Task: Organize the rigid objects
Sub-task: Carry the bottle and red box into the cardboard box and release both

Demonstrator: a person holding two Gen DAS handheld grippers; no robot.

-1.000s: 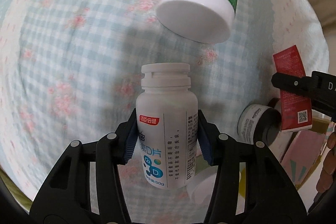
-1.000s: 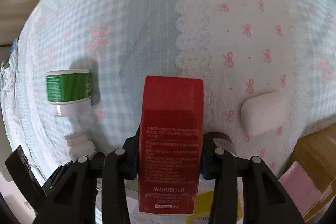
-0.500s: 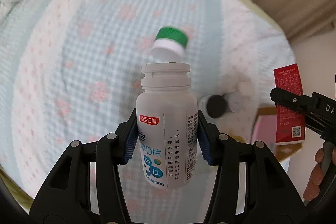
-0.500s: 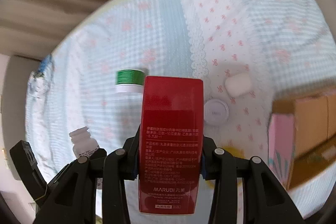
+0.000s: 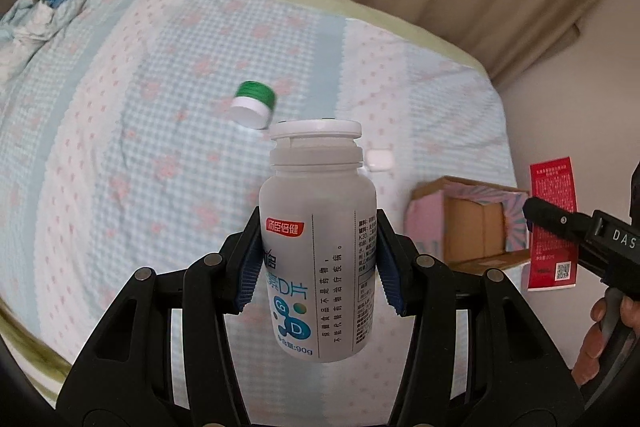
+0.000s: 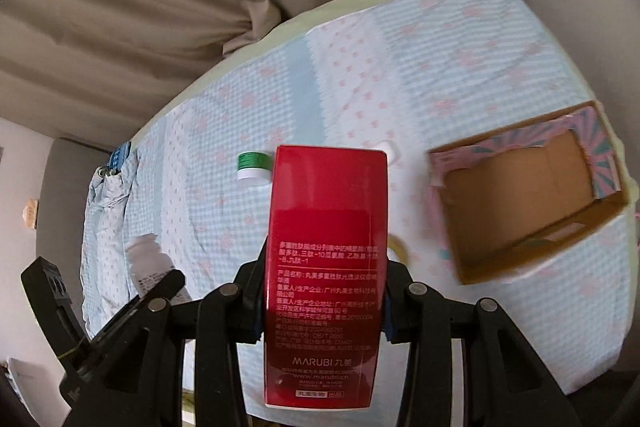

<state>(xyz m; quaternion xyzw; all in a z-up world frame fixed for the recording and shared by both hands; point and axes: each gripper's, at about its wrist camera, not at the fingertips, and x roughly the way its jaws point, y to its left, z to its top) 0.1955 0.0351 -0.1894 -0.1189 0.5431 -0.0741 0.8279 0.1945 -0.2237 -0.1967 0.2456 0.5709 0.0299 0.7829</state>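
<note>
**Lift-off: both grabs are up off the bed**

Height is the big change here. A second ago both cameras are nose-down over the bedsheet with the green-capped jar filling the frame; now the bed (image 5: 168, 131) sits well below, curtains show behind it, and the jar (image 5: 253, 104) looks tiny. So both pickups read as done and I'd say we're in the carry phase, heading for the cardboard box (image 6: 520, 203)

Left gripper (image 5: 318, 263) has its jaws pinching the white supplement bottle (image 5: 318, 239) around the middle, bottle upright, cap on, held in the air above the sheet. Right gripper (image 6: 326, 297) has its jaws pinching the red carton (image 6: 326, 267) on its two narrow sides, also upright and off the bed

What each view gives you that the other doesn't:

- Right wrist looks straight into the box, and what shows of the inside looks bare, brown floor with pink patterned flaps round the rim. From the left wrist you only get its near side, box (image 5: 466, 223) seen edge-on, so no idea what's in it
- Left wrist shows the person's fingers (image 5: 600, 331) on the right tool's handle and the carton (image 5: 554, 223) from its other face, QR code and all
- Right wrist catches the bottle (image 6: 154, 269) low on its left, blurry
- The small white case (image 5: 380, 159) is plain in the left view, but mostly hidden behind the carton in the right one

Still on the bed: jar and white case, so plenty left to sort
</note>
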